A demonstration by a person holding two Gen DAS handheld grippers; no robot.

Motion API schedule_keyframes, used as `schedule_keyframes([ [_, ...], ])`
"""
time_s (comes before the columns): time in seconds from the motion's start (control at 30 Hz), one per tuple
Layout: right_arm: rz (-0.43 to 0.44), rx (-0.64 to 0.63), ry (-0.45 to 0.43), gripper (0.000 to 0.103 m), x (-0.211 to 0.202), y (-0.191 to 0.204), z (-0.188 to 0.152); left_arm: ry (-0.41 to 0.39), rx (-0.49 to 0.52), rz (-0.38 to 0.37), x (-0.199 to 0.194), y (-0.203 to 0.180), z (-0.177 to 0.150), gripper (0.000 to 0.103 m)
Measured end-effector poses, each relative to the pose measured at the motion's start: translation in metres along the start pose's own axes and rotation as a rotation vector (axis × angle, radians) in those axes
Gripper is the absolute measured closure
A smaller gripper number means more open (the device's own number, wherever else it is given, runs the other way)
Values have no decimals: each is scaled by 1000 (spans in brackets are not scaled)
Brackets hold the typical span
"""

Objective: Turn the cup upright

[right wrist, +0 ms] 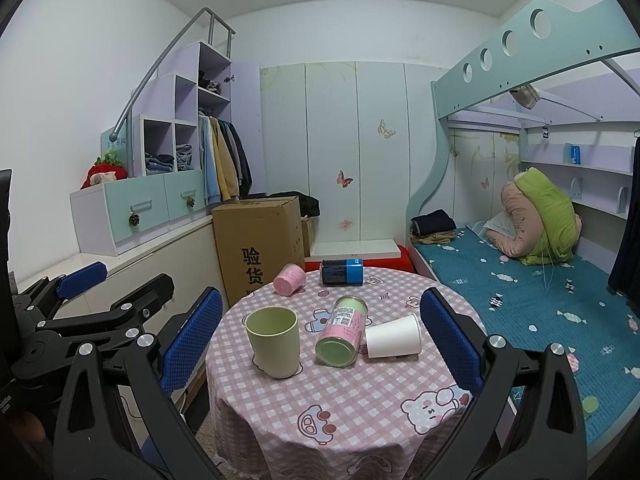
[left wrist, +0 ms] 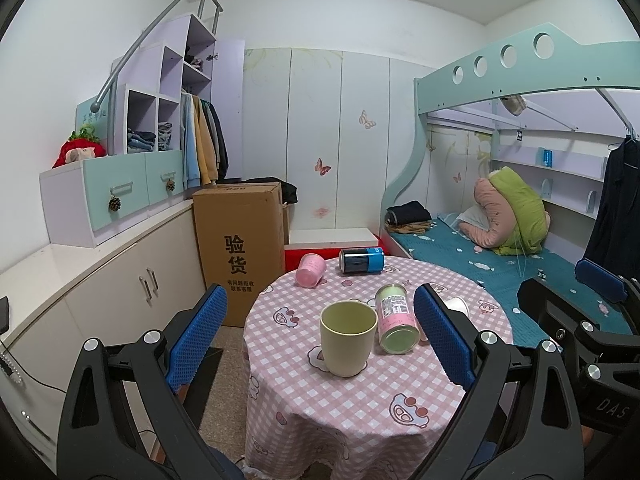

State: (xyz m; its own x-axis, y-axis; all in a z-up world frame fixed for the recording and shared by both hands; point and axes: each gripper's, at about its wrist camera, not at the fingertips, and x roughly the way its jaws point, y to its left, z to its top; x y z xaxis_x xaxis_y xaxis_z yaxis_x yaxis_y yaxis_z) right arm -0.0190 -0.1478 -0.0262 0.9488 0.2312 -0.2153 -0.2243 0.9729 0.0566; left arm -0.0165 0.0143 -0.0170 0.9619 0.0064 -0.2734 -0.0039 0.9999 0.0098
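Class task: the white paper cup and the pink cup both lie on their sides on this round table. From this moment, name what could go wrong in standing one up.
1. The white paper cup touches the lying tin; grabbing it may set the tin rolling.
2. The pink cup lies near the table's far edge; a nudge could send it off.
3. Paper walls may crush if the right tongs squeeze hard.

Left gripper [left wrist: 320,332] level, blue-padded fingers [left wrist: 196,340] spread wide, holding nothing. Right gripper [right wrist: 320,338] alongside, fingers [right wrist: 450,344] likewise wide apart, empty.
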Motion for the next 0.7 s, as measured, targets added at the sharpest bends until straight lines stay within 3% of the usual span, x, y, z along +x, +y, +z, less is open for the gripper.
schedule_keyframes([
  [0.7, 0, 1, 0, 7, 1, 0, 1, -2, 3, 3, 2, -1, 1, 8],
])
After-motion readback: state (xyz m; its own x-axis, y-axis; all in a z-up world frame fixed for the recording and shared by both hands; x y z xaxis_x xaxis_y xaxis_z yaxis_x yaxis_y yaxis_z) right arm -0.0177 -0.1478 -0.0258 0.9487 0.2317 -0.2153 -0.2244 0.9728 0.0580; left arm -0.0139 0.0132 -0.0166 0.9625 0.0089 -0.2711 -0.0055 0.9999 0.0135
